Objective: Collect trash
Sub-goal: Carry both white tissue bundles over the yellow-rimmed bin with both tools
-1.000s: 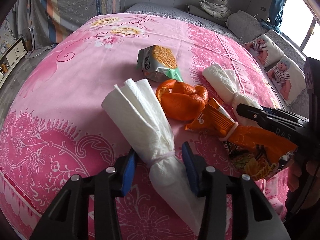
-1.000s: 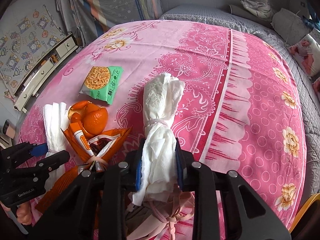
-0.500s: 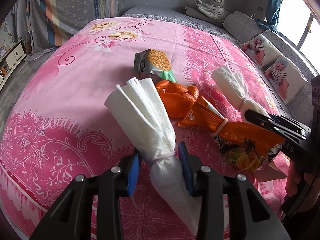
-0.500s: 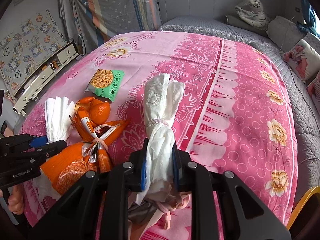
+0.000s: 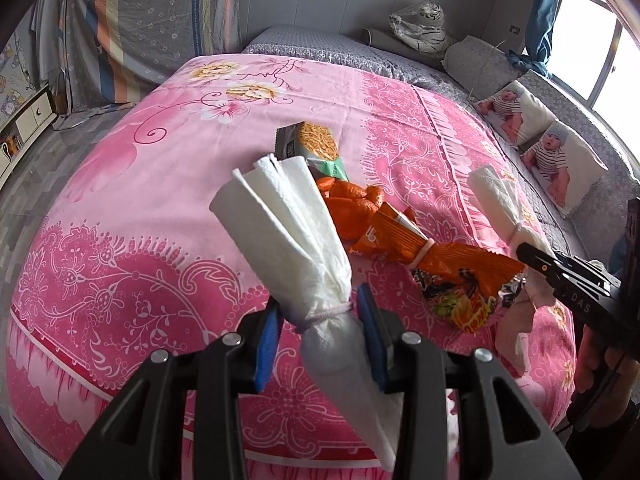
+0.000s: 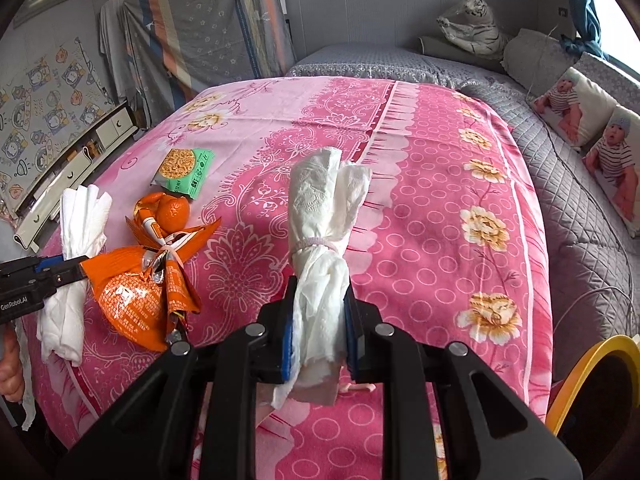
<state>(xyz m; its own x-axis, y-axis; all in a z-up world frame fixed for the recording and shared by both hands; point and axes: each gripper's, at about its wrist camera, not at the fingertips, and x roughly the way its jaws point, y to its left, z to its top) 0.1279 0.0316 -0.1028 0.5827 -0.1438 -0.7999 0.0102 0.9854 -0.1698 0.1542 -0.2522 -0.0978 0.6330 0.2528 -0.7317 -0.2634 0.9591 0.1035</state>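
Note:
My left gripper (image 5: 318, 334) is shut on a white tissue bundle (image 5: 292, 240) tied with a band and holds it above the pink bed sheet (image 5: 120, 208). My right gripper (image 6: 318, 328) is shut on a second tied tissue bundle (image 6: 324, 216), also lifted. On the sheet between them lie an orange snack wrapper (image 5: 452, 272), orange peel (image 5: 352, 208) and a green noodle packet (image 5: 316, 148). In the right wrist view they show at left: wrapper (image 6: 136, 292), peel (image 6: 172, 212), packet (image 6: 184, 168), with the left gripper's tissue (image 6: 80, 232).
A yellow-rimmed bin (image 6: 592, 380) stands at the bed's lower right. Baby-print cushions (image 5: 548, 152) and a grey quilt (image 6: 580, 208) lie to the right. A white drawer cabinet (image 6: 72, 172) stands left of the bed.
Both grippers have risen and pulled back, lifting their tissue bundles off the sheet. The left gripper's jaws have closed onto its bundle. The other trash has not moved.

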